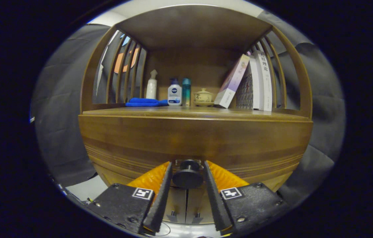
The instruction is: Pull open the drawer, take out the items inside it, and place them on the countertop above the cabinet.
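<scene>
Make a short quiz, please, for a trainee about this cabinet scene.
1. True or false: the drawer is already pulled out.
2. What lies between the fingers of the gripper?
A. the blue cloth
B. the knob
C. a book
3. Fill in: on the countertop, the teapot stands between the bottles and the ____.

Key:
1. False. The front looks flush with the cabinet.
2. B. The knob sits between the fingers, which flank it closely. Whether they press on it cannot be told.
3. books.
</scene>
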### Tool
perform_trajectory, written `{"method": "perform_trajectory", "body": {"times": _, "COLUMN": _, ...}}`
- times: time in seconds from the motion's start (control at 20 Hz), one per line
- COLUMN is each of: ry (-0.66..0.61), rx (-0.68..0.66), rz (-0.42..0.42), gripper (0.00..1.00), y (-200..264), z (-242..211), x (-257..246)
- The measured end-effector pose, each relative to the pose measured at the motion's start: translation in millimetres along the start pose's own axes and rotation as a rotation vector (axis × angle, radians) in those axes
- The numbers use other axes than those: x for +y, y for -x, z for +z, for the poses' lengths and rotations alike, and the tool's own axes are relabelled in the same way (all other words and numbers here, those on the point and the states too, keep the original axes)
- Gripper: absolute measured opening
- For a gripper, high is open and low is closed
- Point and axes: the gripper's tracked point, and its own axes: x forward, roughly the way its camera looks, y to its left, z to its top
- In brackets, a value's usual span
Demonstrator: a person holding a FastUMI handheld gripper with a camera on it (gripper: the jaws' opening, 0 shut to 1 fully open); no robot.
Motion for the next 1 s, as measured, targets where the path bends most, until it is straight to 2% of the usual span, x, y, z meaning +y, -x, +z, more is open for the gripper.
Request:
{"method": "perform_trajectory", "body": {"times": 0.15, "ry": -0.020, "rx": -0.018, "rz": 0.009, "gripper": 0.50, "y": -2, "z": 1, "x": 0}}
{"method": "perform_trajectory", "body": {"times": 0.4, "ry": -0.032, "rx": 0.005, "rz": 0.004, "gripper": 0.41, "y": 5, "z": 0, "x": -1}}
{"method": "perform_trajectory", "body": {"times": 1.0, "ry": -0.016, "rx": 0.001, "rz": 0.017, "gripper": 0.38, "y": 96, "z": -22, "x": 2}}
